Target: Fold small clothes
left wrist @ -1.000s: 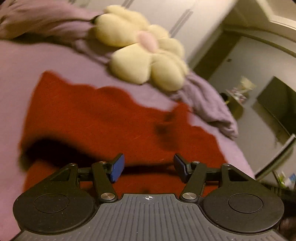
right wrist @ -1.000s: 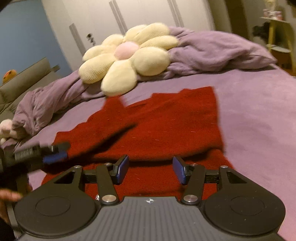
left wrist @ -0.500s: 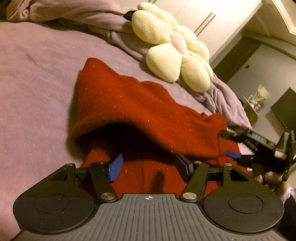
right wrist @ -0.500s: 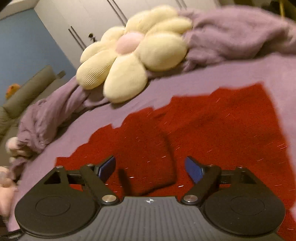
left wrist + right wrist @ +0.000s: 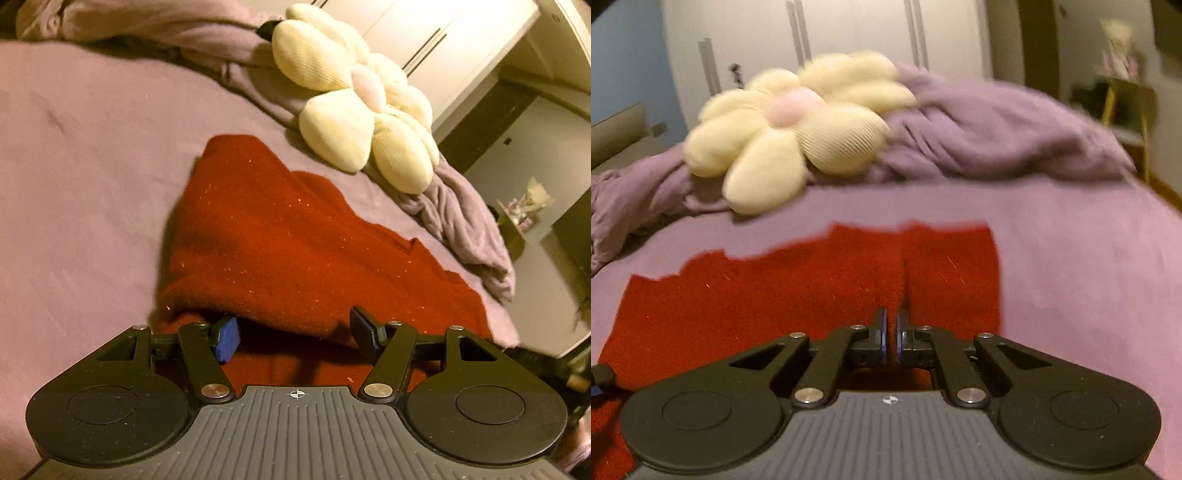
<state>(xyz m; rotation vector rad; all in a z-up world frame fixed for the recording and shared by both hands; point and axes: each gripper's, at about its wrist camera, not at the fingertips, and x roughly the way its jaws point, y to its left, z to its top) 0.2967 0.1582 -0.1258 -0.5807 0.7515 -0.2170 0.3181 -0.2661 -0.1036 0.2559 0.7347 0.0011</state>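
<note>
A red knitted garment (image 5: 280,243) lies on the purple bed sheet (image 5: 85,177), with its near part folded over itself. My left gripper (image 5: 293,332) is open, its blue pads at the folded near edge, touching nothing. In the right wrist view the garment (image 5: 768,295) spreads flat across the sheet (image 5: 1071,258). My right gripper (image 5: 891,336) is shut, pinching a raised ridge of the red fabric between its pads.
A cream flower-shaped cushion (image 5: 365,110) sits beyond the garment, also in the right wrist view (image 5: 798,129). A bunched purple blanket (image 5: 997,133) lies behind it. White wardrobe doors (image 5: 849,37) stand at the back. A yellow side table (image 5: 1126,110) is at the right.
My right gripper has closed from wide open onto the red fabric. My left gripper has stayed open and moved closer to the folded edge.
</note>
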